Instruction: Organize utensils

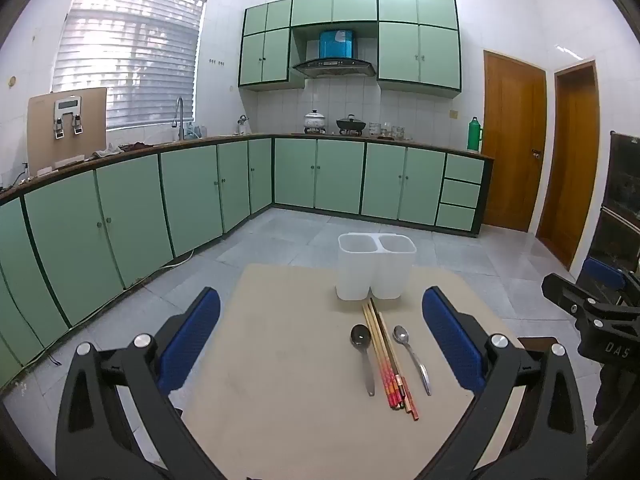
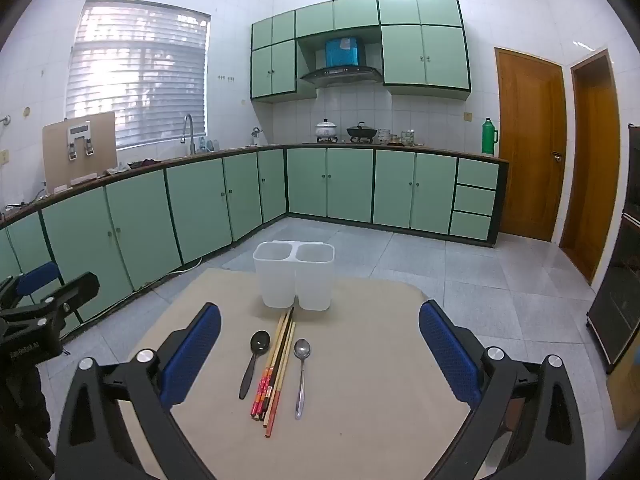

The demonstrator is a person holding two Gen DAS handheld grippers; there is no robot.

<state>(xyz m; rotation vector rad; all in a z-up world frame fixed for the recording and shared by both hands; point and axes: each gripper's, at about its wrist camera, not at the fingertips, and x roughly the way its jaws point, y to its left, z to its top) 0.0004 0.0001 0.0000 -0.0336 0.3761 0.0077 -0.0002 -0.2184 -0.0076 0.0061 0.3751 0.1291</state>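
A white two-compartment utensil holder [image 1: 375, 266] [image 2: 294, 276] stands upright at the far side of a beige table [image 1: 280, 360] [image 2: 360, 380]. In front of it lie a dark spoon [image 1: 363, 354] [image 2: 253, 360], a bundle of chopsticks [image 1: 390, 364] [image 2: 276, 372] and a silver spoon [image 1: 412, 360] [image 2: 301, 372], all flat, handles toward me. My left gripper [image 1: 320, 340] hovers open above the near table, the utensils just right of its centre. My right gripper [image 2: 320, 344] is open too, the utensils just left of its centre. Both are empty.
Green cabinets run along the left and back walls with a sink, pots and a green flask on the counter. Two wooden doors stand at the right. A dark cabinet [image 2: 624, 280] sits at the far right. The other gripper shows at each view's edge [image 1: 588, 312] [image 2: 44, 312].
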